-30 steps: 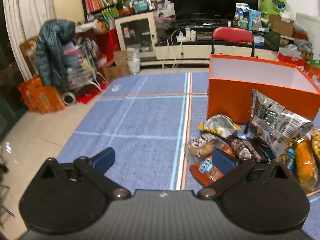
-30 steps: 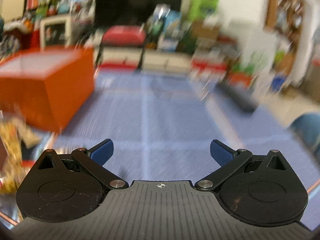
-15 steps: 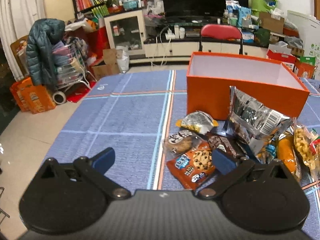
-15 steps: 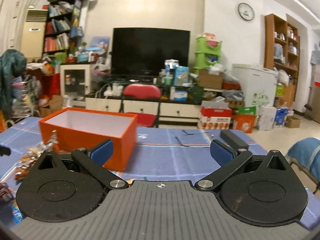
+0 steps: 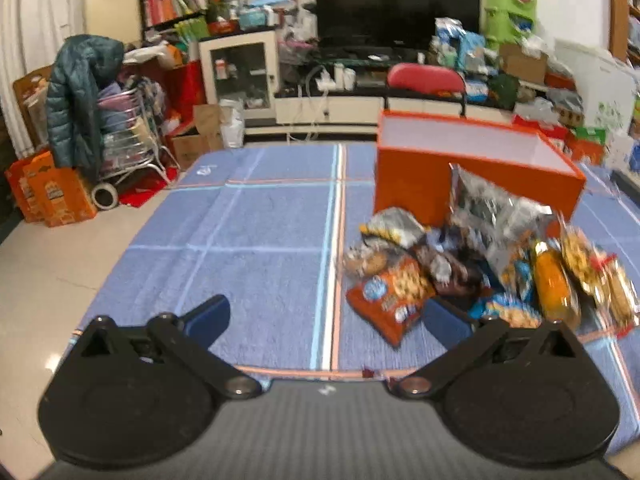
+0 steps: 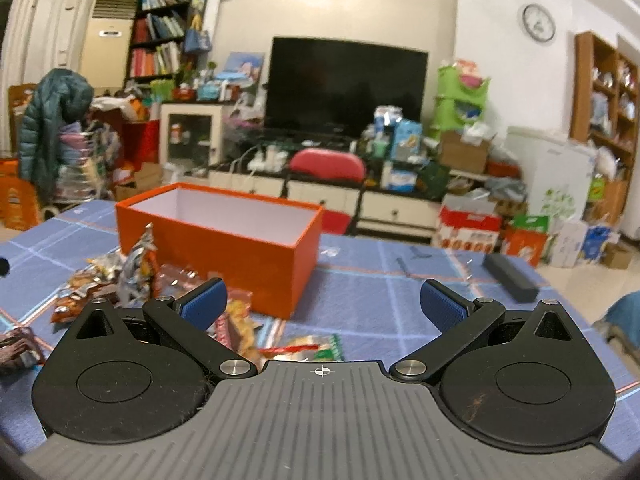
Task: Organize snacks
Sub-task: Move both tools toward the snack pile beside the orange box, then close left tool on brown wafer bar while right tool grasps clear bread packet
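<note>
Snacks: snack pile [image 5: 480, 264] lies on the blue cloth [image 5: 248, 240], just near of the orange box [image 5: 472, 160].
Grippers: left gripper [image 5: 326, 318] and right gripper [image 6: 322, 298] both spread wide, empty.
Risk: slippery overlapping packets may slide or lift together.

The right hand-held gripper [image 6: 322, 308] hangs over the blue plaid surface [image 6: 380, 292], its blue-padded fingers [image 6: 202, 304] spread wide with nothing between them. An open orange box [image 6: 224, 240] with a white interior stands ahead on the left. Snack packets [image 6: 132, 276] lie heaped against its near side, and a dark bar [image 6: 509, 277] lies apart at right.
</note>
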